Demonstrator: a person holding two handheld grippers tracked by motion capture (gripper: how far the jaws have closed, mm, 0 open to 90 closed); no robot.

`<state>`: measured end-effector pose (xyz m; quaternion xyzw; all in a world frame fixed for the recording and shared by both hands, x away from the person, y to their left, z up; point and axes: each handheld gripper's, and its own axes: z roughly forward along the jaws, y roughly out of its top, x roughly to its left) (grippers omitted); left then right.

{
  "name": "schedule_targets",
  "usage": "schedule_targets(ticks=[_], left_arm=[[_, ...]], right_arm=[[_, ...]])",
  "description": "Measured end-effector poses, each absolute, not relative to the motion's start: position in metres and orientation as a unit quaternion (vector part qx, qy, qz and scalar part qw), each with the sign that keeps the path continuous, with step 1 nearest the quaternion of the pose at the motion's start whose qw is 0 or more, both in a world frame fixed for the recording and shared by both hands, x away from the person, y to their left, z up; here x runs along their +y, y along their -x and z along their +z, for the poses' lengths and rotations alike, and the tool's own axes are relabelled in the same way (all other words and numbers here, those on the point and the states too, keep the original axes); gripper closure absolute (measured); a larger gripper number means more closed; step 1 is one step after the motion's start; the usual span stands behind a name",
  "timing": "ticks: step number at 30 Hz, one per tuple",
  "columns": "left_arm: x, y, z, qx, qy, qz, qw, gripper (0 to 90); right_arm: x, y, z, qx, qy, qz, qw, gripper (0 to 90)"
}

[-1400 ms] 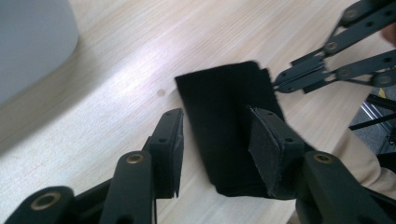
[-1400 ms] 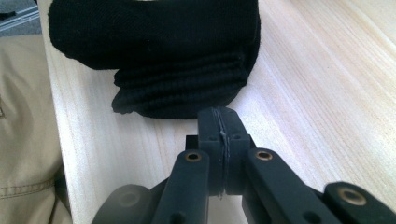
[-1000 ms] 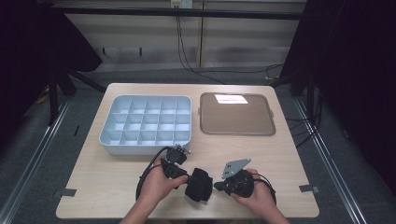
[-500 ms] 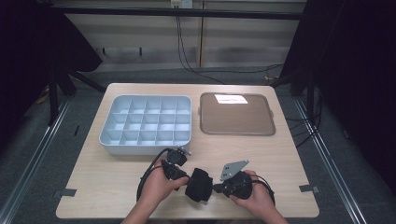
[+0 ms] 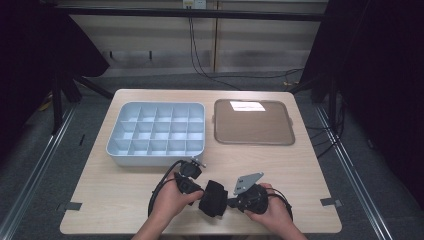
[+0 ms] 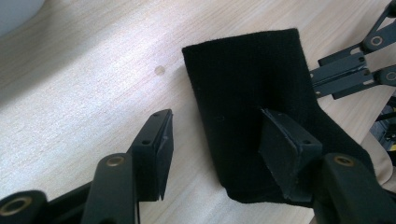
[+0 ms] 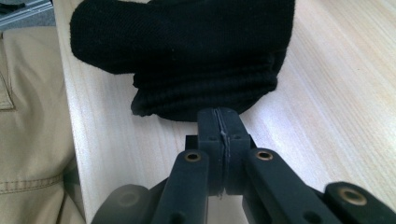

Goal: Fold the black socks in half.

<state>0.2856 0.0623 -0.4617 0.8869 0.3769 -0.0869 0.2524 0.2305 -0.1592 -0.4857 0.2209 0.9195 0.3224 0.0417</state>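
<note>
A folded black cloth (image 5: 214, 197) lies on the wooden table near its front edge, between my two grippers. In the left gripper view the cloth (image 6: 252, 116) lies partly between my left gripper's (image 6: 215, 149) jaws, which stand apart and have just been opening; one pad (image 6: 285, 149) hovers over the cloth, the other (image 6: 159, 149) over bare wood. My right gripper (image 7: 219, 116) is shut, its tips pinching the near hem of the cloth (image 7: 196, 51). The high view shows the left gripper (image 5: 202, 192) at the cloth's left and the right gripper (image 5: 229, 202) at its right.
A pale blue box (image 5: 155, 159) with several compartments stands behind the left hand. A brown tray (image 5: 252, 127) with a white slip (image 5: 247, 106) at its far edge sits to the right of it. A person's trouser leg (image 7: 28, 116) shows beyond the table's front edge.
None in the high view: both hands and the cloth stay where they were.
</note>
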Motion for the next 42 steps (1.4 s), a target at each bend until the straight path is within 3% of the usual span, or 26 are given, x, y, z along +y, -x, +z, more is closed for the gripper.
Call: schedule_targets(ticks=[42], left_arm=[[0.04,-0.28,-0.47,0.375,-0.89,-0.081,0.247,42.5]], right_arm=[[-0.157,-0.231,-0.488,0.922,-0.219,0.315,0.045,89.1]])
